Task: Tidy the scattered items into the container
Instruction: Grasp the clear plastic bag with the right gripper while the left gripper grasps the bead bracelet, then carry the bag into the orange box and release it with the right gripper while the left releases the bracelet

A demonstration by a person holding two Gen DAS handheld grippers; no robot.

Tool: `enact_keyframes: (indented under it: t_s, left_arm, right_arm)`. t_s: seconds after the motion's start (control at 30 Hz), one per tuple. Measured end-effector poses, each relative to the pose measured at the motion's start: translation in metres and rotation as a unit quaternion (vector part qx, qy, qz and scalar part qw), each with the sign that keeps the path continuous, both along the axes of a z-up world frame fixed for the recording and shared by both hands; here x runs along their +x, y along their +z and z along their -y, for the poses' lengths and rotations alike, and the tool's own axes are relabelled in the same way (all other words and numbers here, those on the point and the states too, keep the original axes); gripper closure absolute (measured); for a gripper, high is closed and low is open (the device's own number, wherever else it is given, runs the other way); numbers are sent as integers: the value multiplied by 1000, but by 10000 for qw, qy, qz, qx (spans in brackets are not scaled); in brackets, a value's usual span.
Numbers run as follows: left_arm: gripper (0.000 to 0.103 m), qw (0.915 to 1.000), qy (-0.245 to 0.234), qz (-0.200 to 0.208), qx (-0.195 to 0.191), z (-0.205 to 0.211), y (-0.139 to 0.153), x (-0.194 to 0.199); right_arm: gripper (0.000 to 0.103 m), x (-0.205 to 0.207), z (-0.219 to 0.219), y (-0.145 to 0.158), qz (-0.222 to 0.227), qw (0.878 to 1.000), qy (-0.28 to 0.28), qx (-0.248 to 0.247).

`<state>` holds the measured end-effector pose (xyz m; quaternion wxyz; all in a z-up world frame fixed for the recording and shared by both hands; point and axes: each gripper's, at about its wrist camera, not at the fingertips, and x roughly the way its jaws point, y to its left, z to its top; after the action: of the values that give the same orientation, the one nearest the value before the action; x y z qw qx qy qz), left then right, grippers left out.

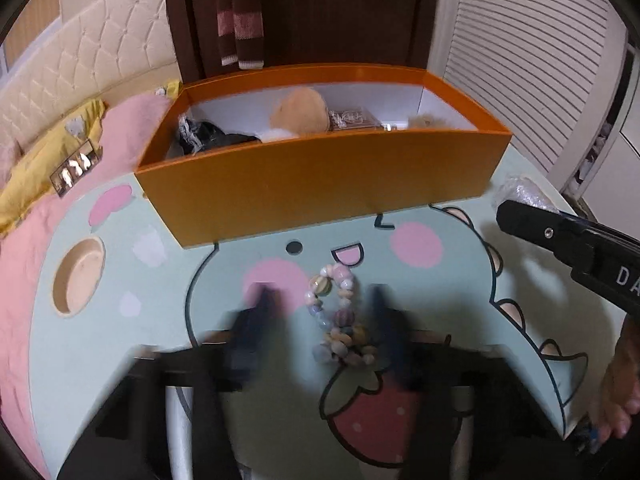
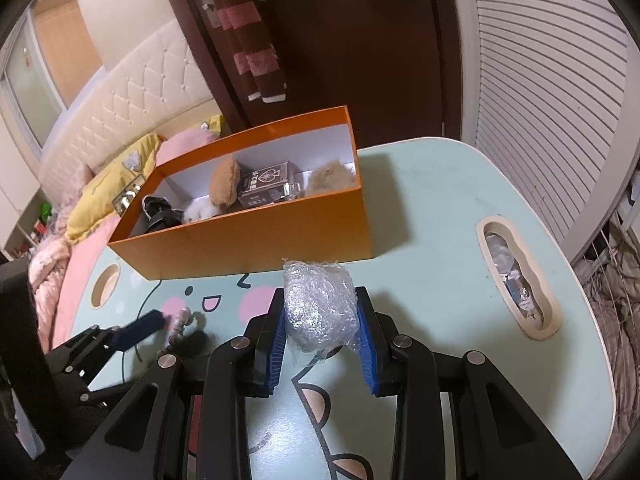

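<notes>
An orange box (image 1: 320, 184) stands on the pale green cartoon table (image 1: 460, 288) and holds a tan plush (image 1: 300, 114), a card pack (image 1: 352, 118) and dark items. A shell bead bracelet (image 1: 340, 316) lies on the table between the blurred fingers of my left gripper (image 1: 320, 304), which is open around it. My right gripper (image 2: 320, 312) is shut on a crumpled ball of clear plastic wrap (image 2: 320, 304), just in front of the box (image 2: 256, 236). The left gripper (image 2: 160, 322) and bracelet (image 2: 180, 322) show at lower left in the right wrist view.
The table has a round cup hole (image 1: 78, 276) at left and an oval slot (image 2: 516, 276) with small items at right. A bed with pink and yellow bedding (image 1: 60, 152) lies to the left. A dark door (image 1: 340, 12) and a slatted wall (image 1: 532, 72) stand behind.
</notes>
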<state>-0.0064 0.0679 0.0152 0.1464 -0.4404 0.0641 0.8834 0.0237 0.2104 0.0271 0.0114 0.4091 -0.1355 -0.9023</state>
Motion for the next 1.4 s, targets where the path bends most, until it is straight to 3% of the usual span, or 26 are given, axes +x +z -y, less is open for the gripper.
enact_keyframes:
  t_s: [0.1, 0.27, 0.43, 0.8, 1.4]
  left_arm:
    - [94, 9990, 109, 153, 416, 13, 1, -2]
    - [94, 9975, 202, 166, 659, 32, 4, 8]
    - [94, 9912, 351, 243, 1255, 62, 18, 24]
    - [94, 9911, 495, 30, 1235, 76, 43, 22]
    - [94, 9912, 140, -493, 1220, 56, 85, -8]
  right_arm:
    - [73, 0, 0, 0, -9, 10000, -21, 14]
    - [73, 1, 2, 1, -13, 10000, 28, 52]
    - [73, 3, 12, 4, -30, 9998, 191, 75]
    - [73, 3, 50, 6, 93, 9966, 740, 350]
    - [73, -19, 46, 33, -212, 9958, 686, 572]
